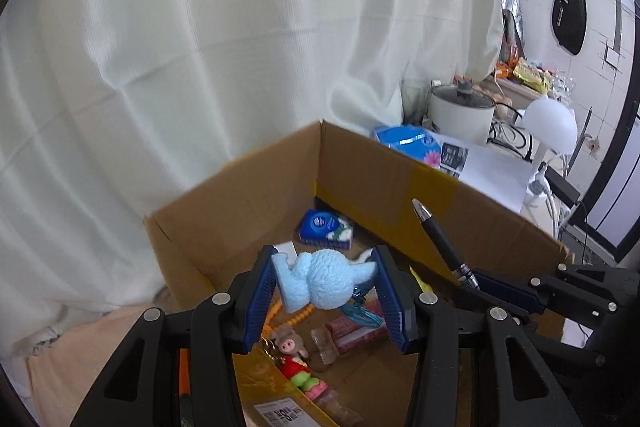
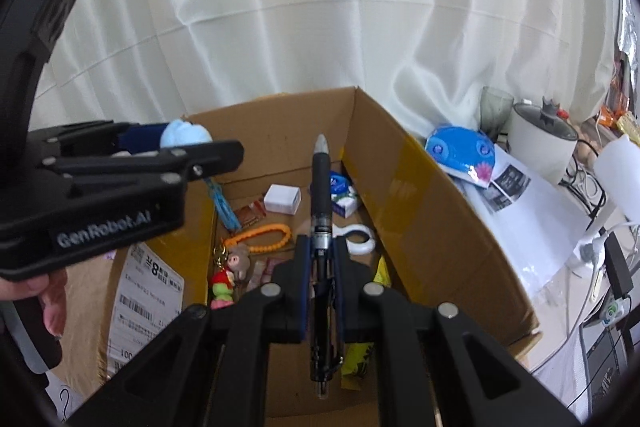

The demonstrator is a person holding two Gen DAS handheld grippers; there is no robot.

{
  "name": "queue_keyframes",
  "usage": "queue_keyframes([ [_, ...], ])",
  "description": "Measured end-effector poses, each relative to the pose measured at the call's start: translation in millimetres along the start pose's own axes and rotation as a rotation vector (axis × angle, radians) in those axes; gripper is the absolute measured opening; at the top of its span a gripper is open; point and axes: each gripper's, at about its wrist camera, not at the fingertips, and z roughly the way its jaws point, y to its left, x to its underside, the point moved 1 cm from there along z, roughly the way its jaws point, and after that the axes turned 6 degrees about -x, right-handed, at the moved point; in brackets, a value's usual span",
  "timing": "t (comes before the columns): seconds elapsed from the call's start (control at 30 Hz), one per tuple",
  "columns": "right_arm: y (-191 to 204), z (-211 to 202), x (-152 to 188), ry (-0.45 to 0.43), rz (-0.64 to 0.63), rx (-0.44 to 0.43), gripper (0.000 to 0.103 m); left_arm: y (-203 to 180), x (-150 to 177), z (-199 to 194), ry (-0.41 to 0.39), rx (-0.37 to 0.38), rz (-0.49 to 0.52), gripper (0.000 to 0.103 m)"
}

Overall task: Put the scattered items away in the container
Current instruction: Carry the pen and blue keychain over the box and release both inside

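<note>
My left gripper [image 1: 326, 279] is shut on a light blue plush toy [image 1: 320, 279], held over the open cardboard box [image 1: 248, 195]; a blue cord hangs under the toy. That toy [image 2: 185, 134] and the left gripper [image 2: 176, 147] also show at the left of the right wrist view. My right gripper [image 2: 321, 247] is shut on a black pen [image 2: 322, 187], tip pointing forward above the box [image 2: 420, 195]. The pen [image 1: 440, 239] rises at the right of the left wrist view. Inside the box lie a pig keychain [image 2: 228, 275], orange beads [image 2: 264, 237], a white block [image 2: 282, 199] and a blue tissue pack [image 1: 326, 229].
A white curtain [image 1: 200, 47] hangs close behind the box. To the right stand a blue patterned pack [image 2: 460, 155], printed paper [image 2: 508, 187], a white rice cooker [image 2: 544, 143] and cables. A hand [image 2: 52, 303] holds the left gripper's handle at the lower left.
</note>
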Motion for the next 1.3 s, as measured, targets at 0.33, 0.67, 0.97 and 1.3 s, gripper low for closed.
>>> queue_keyframes([
  [0.33, -3, 11, 13, 0.050, 0.009, 0.000, 0.014, -8, 20, 20, 0.040, 0.016, -0.023, 0.049],
  [0.67, -10, 8, 13, 0.043, 0.026, 0.019, 0.062, -6, 27, 28, 0.058, 0.006, -0.017, 0.049],
  [0.97, -9, 5, 13, 0.044, 0.005, 0.042, 0.083, -7, 27, 26, 0.089, -0.023, -0.004, 0.050],
  [1.3, -15, -5, 14, 0.028, 0.031, 0.083, 0.103, -5, 24, 13, 0.045, -0.067, 0.003, 0.093],
])
